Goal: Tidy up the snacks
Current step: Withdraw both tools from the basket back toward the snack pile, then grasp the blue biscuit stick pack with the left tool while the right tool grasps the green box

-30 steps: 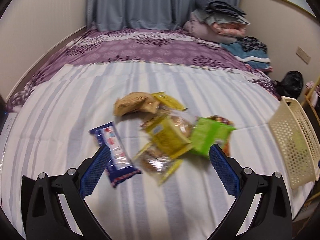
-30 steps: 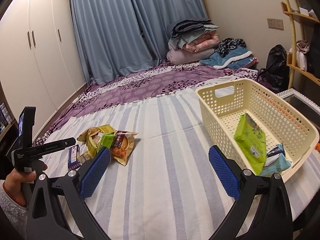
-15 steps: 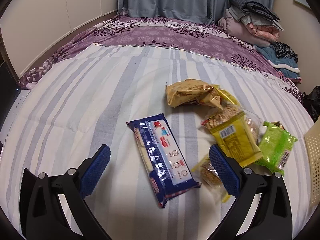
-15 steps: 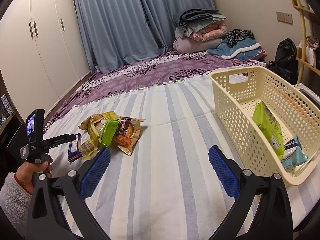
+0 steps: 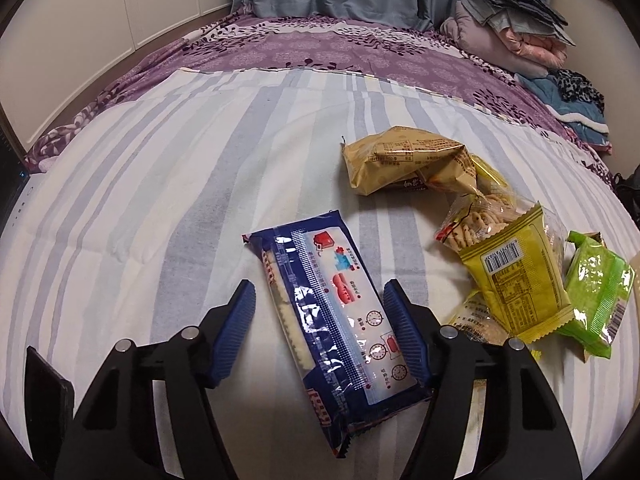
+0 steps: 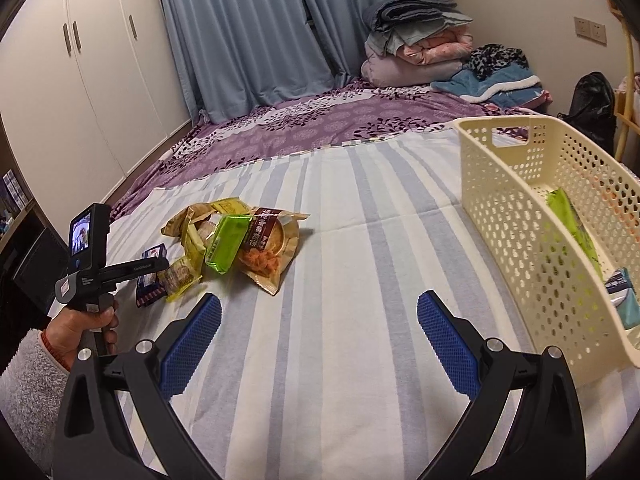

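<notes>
Since a second ago, our left gripper (image 5: 318, 300) has dropped from over the snack pile onto the blue biscuit packet (image 5: 332, 320) on the bed (image 5: 160, 184); its jaws are closing from wide, straddling the packet, the right pad at its edge, the left still apart. We judge the pickup imminent. Our right gripper (image 6: 318, 344) stands wide and empty. The cream basket (image 6: 516, 216) already holds a green packet (image 6: 572, 224) and a teal one (image 6: 624, 296).
</notes>
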Demonstrator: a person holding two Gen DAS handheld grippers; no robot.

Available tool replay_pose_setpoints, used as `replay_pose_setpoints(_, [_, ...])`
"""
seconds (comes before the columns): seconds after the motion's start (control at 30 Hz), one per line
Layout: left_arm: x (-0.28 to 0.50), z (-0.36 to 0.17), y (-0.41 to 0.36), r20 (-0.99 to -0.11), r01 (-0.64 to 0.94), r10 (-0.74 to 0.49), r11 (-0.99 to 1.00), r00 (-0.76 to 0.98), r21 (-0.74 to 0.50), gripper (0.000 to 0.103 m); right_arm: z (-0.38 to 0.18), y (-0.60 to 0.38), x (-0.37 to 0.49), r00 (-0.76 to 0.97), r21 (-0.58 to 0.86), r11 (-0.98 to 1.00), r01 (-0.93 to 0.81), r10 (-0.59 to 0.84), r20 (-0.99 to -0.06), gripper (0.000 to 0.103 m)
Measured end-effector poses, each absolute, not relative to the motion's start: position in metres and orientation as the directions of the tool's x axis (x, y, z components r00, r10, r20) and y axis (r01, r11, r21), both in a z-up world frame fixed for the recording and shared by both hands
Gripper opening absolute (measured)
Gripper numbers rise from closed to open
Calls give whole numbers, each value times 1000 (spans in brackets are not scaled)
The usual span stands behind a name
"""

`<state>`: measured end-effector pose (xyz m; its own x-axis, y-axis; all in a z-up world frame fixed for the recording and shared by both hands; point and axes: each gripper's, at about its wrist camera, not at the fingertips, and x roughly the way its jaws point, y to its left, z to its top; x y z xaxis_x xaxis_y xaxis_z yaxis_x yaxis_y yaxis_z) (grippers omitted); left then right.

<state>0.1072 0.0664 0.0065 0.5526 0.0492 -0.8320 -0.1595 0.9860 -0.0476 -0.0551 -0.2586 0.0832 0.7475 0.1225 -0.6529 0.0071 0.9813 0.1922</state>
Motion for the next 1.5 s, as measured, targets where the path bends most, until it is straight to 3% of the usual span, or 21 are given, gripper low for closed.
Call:
replay_pose_setpoints(0.13, [104,8,68,-823,-147,39,988,567,-55,51,80,-247,-46,739,184,983,-21,139,-659,98])
replay_pose_setpoints(0.23, [99,10,70,-814,-134,40,990,580,-47,48,78,-239,-35,735,171,984,-45,148,-662,98])
replay_pose_setpoints(0.73, [75,40,80,-762,-87,-30,990,647,-112,45,59,-182,39,691,201,964,-172,263,-673,97])
replay_pose_setpoints(0.8, [73,44,79,-758,-82,-38,989,651,-121,45,54,-177,49,678,208,962,-179,274,-682,91])
replay_pose_setpoints(0.87, [71,47,79,-754,-77,-47,989,656,-129,45,46,-173,62,657,217,960,-174,278,-701,75])
replay_pose_setpoints(0.93, [70,49,78,-750,-67,-59,988,659,-137,44,41,-171,72,645,222,960,-169,277,-712,69])
replay_pose_setpoints(1.2, [66,51,75,-747,-47,-76,989,661,-143,44,36,-166,84,652,206,966,-156,257,-714,52])
replay_pose_setpoints(1.37, [66,52,75,-747,-47,-77,989,661,-143,44,44,-156,75,667,166,966,-199,258,-699,36])
replay_pose_setpoints(1.5, [64,53,72,-743,-40,-83,988,664,-146,44,46,-152,67,663,172,959,-227,281,-694,31])
